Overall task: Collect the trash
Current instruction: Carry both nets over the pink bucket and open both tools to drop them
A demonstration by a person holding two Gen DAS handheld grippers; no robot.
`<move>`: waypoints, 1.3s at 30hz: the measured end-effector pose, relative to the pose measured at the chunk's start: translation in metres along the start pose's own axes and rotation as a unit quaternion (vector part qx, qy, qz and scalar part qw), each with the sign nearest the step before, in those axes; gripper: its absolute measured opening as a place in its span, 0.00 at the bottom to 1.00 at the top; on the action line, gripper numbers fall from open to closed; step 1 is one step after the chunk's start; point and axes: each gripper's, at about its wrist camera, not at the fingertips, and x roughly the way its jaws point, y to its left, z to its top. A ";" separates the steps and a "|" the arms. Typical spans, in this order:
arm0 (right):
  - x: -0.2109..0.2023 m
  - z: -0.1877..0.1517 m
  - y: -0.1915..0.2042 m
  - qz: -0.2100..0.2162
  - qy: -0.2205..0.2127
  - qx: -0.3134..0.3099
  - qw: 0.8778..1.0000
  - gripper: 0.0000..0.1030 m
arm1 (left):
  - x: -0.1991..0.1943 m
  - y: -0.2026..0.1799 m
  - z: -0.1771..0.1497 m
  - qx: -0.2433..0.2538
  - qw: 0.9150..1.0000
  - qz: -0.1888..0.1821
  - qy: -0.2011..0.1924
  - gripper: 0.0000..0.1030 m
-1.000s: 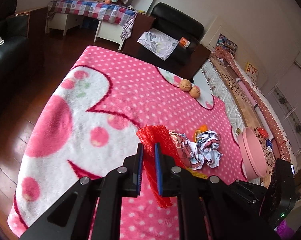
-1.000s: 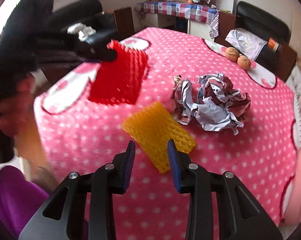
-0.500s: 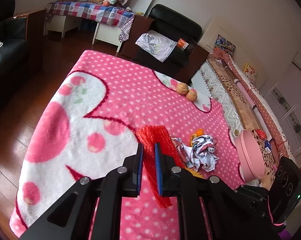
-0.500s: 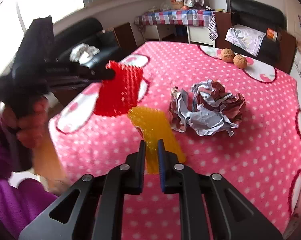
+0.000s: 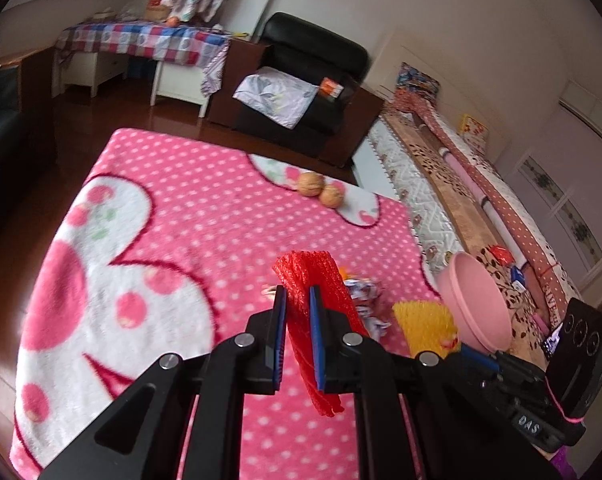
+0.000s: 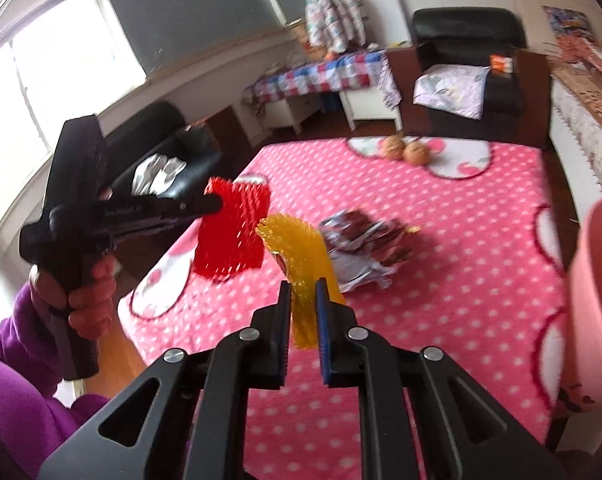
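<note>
My left gripper is shut on a red foam net and holds it above the pink dotted blanket. It also shows in the right wrist view. My right gripper is shut on a yellow foam net, lifted off the blanket; it shows in the left wrist view too. A crumpled paper wrapper lies on the blanket beyond both nets. A pink bin stands at the table's right edge, close to the right gripper.
Two walnuts lie at the far edge of the blanket. A black armchair with a cloth stands behind the table. A black sofa is on the left, and a patterned bed on the right.
The right gripper closed on the yellow net and lifted it off the blanket. Both grippers rose, and the left one kept its hold on the red net.
</note>
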 end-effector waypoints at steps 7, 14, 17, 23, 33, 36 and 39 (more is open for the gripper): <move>-0.029 0.001 -0.037 -0.047 -0.040 0.050 0.997 0.12 | 0.014 -0.043 0.008 0.037 0.999 -0.031 0.006 0.10; -0.052 -0.003 -0.070 -0.089 -0.066 0.090 0.990 0.12 | 0.035 -0.088 0.012 0.081 0.995 -0.058 0.016 0.10; -0.062 -0.008 -0.085 -0.107 -0.077 0.109 0.985 0.12 | 0.045 -0.110 0.013 0.098 0.993 -0.070 0.022 0.10; -0.088 -0.016 -0.116 -0.141 -0.107 0.150 0.973 0.12 | 0.065 -0.155 0.014 0.131 0.987 -0.093 0.031 0.10; -0.116 -0.031 -0.162 -0.181 -0.140 0.210 0.951 0.12 | 0.102 -0.221 0.011 0.175 0.976 -0.120 0.048 0.10; -0.120 -0.034 -0.172 -0.191 -0.144 0.219 0.946 0.12 | 0.114 -0.237 0.010 0.186 0.973 -0.124 0.052 0.10; -0.126 -0.039 -0.183 -0.199 -0.149 0.228 0.941 0.12 | 0.127 -0.251 0.008 0.192 0.971 -0.127 0.058 0.10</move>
